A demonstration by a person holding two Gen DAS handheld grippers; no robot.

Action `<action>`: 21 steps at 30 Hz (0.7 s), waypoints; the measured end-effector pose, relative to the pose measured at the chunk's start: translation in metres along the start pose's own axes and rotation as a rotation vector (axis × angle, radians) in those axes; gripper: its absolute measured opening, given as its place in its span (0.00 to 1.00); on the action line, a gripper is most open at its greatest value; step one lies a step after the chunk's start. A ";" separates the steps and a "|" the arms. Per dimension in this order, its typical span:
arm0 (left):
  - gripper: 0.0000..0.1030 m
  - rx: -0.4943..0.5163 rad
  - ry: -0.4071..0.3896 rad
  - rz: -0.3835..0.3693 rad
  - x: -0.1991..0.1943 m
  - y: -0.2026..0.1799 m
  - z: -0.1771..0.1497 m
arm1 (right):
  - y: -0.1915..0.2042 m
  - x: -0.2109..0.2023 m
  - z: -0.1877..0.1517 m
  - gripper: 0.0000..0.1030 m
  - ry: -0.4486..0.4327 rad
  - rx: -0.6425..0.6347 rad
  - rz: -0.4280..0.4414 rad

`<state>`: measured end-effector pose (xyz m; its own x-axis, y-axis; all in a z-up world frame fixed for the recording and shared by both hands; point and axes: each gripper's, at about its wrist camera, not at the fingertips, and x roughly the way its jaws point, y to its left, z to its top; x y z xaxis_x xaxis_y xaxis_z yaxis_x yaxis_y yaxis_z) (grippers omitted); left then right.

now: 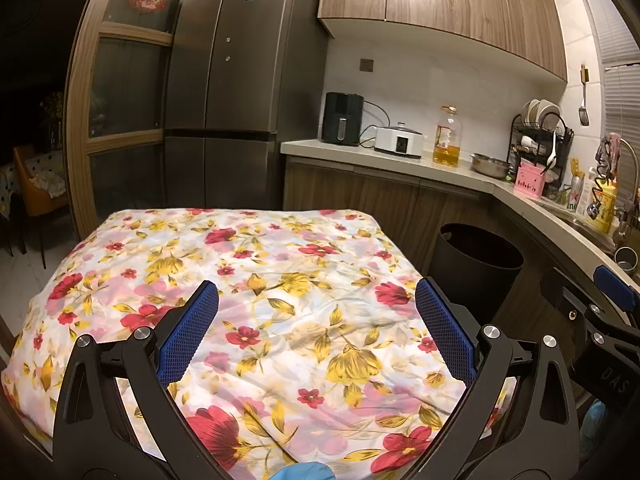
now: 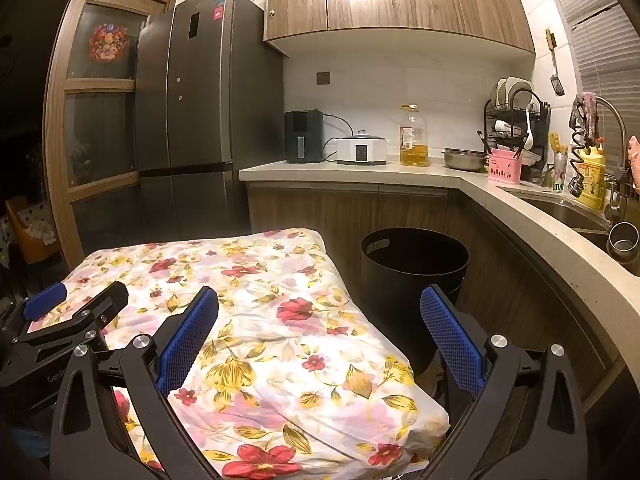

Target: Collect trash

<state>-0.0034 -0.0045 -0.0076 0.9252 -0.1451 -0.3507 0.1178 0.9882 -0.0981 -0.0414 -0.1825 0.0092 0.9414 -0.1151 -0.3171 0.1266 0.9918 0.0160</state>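
We are holding our left hand-held gripper [image 1: 316, 332] and right hand-held gripper [image 2: 320, 336] wide open over the flowery cloth [image 1: 280, 300], with the black trash bin [image 2: 414, 280] standing just beside it.

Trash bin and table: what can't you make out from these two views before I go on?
- Inside of the trash bin: too dark in the right wrist view; in the left wrist view its base is hidden behind the table.
- Table under the flowered cloth: fully covered; near edge cut off by the left gripper.
- Floor beside the bin: blocked by the right gripper.
- Sink contents: cut off at the frame edge.
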 end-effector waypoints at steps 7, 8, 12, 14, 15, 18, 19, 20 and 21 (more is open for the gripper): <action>0.94 0.001 0.003 -0.004 -0.001 -0.001 0.001 | -0.001 0.000 0.000 0.95 -0.001 0.002 0.001; 0.94 0.000 0.003 -0.005 -0.001 -0.001 0.001 | -0.001 0.000 0.000 0.95 -0.001 0.002 0.000; 0.94 -0.002 0.003 -0.004 -0.001 -0.001 0.001 | -0.001 0.000 0.000 0.94 -0.001 0.002 0.000; 0.94 0.000 0.003 -0.004 -0.001 -0.001 0.001 | -0.001 0.000 0.000 0.95 -0.001 0.003 0.000; 0.94 0.000 0.003 -0.005 -0.001 -0.001 0.001 | -0.002 0.000 0.000 0.95 -0.001 0.004 0.000; 0.94 0.000 0.002 -0.004 -0.001 -0.001 0.000 | -0.001 0.000 0.000 0.95 0.000 0.006 0.001; 0.94 -0.001 0.002 -0.004 -0.001 -0.001 0.001 | -0.002 0.000 0.000 0.95 -0.001 0.006 0.001; 0.94 -0.001 0.003 -0.003 -0.001 -0.001 0.001 | -0.001 0.000 0.000 0.95 -0.001 0.006 0.001; 0.94 -0.001 0.002 -0.003 -0.001 -0.001 0.001 | -0.002 0.000 0.000 0.95 -0.001 0.006 0.001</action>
<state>-0.0045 -0.0053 -0.0065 0.9239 -0.1484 -0.3527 0.1205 0.9877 -0.0999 -0.0419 -0.1840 0.0093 0.9419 -0.1144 -0.3158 0.1278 0.9916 0.0219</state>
